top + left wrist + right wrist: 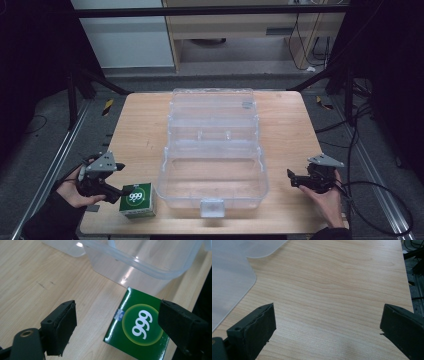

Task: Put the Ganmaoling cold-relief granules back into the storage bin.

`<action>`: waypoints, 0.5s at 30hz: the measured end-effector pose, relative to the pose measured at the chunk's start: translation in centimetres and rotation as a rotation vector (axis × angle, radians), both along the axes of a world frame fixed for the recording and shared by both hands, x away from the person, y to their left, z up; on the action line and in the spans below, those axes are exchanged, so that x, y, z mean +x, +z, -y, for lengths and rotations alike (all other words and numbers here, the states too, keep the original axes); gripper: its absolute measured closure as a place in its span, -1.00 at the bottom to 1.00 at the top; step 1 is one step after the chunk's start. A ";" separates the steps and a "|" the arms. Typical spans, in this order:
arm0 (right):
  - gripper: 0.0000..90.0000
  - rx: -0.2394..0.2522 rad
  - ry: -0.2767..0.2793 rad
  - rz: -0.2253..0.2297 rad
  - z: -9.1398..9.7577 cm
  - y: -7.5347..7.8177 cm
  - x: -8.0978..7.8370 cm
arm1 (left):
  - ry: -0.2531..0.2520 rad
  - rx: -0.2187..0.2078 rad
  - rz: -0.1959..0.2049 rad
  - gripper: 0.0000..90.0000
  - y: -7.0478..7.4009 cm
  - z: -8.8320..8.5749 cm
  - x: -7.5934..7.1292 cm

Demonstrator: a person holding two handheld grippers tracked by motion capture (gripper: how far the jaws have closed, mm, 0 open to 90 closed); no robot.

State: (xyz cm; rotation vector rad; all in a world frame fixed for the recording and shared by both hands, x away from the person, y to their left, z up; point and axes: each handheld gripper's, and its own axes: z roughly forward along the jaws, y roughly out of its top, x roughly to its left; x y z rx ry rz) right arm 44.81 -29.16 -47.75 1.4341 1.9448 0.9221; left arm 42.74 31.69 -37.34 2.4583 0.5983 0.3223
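While the green box [137, 200] marked "999" stood on the wooden table [140, 130] near its front edge, just beside the left front corner of the clear plastic storage case [212, 187], the left gripper [116, 186] hovered at the box's left side with its jaws spread. Seen from the left gripper view, the green box [138, 327] lay lower than the two black jaws and nearer the right one — the pads pressed on nothing, and the box rested free on the table [50, 277] with the clear plastic storage case [140, 262] close behind it. Across the table, the right gripper [295, 180] sat in the person's right hand [327, 200] near the front right, apart from the case and pointing toward it. Its jaws were spread wide as well, with bare wood between them in the right gripper view — the table [332, 290] ran on ahead, and a frosted edge of the case [229, 272] showed at the upper left. The case stood open, its lid laid back toward the far side.
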 end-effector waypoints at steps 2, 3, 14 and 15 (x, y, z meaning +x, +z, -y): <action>-0.99 -0.003 0.000 0.000 0.0 0.0 0.0 | -0.019 0.013 0.002 -0.70 0.0 0.1 -0.1; -0.99 0.002 0.001 -0.003 0.0 0.0 0.0 | -0.036 0.024 0.000 -0.71 0.0 0.2 -0.1; -0.99 -0.009 0.016 -0.019 -0.1 -0.3 0.1 | -0.142 0.101 -0.029 -0.80 -0.5 1.1 -0.3; -0.99 -0.009 0.017 -0.020 -0.1 -0.3 0.1 | -0.151 0.108 -0.033 -0.80 -0.6 1.2 -0.3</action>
